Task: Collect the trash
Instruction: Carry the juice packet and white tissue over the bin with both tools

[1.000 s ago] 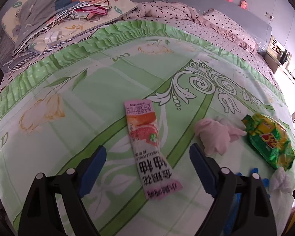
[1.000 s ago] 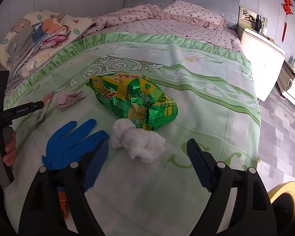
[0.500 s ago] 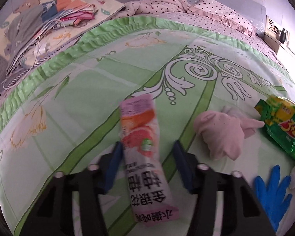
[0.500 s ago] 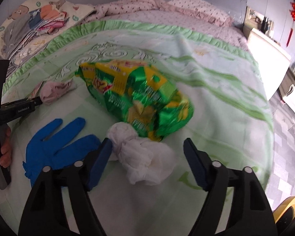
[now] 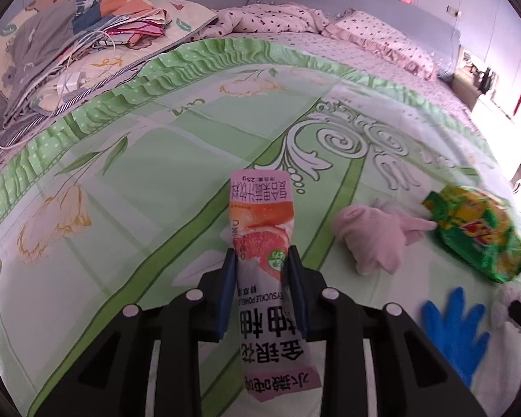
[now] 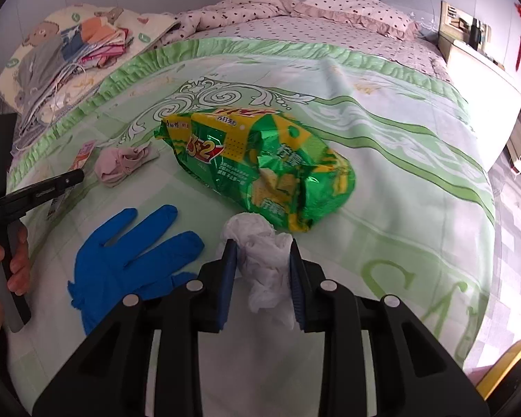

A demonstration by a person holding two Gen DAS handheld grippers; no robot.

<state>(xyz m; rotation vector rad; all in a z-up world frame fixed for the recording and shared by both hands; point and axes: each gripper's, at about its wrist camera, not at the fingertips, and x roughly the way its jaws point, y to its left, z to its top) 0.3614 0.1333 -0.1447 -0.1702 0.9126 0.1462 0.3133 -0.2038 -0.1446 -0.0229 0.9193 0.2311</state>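
Observation:
My left gripper [image 5: 260, 264] is shut on a long pink drink-mix sachet [image 5: 260, 222] lying on the green bedspread [image 5: 121, 180]. My right gripper [image 6: 262, 253] is shut on a crumpled white tissue [image 6: 264, 260]. A green and yellow snack bag [image 6: 260, 163] lies just beyond the tissue; it also shows in the left wrist view [image 5: 479, 232]. A blue rubber glove [image 6: 128, 260] lies left of the right gripper and shows in the left wrist view [image 5: 458, 326] too. A pink crumpled cloth [image 5: 371, 239] sits between sachet and bag.
Folded clothes and cables [image 5: 76, 41] are piled at the bed's far left. A spotted quilt and pillow [image 5: 330, 27] lie at the head. A white nightstand [image 6: 476, 59] stands at the right, with tiled floor [image 6: 514, 222] beyond the bed's edge.
Both grippers moved forward and closed: the left onto the pink sachet, the right onto the white tissue. Both were wide open a second ago.

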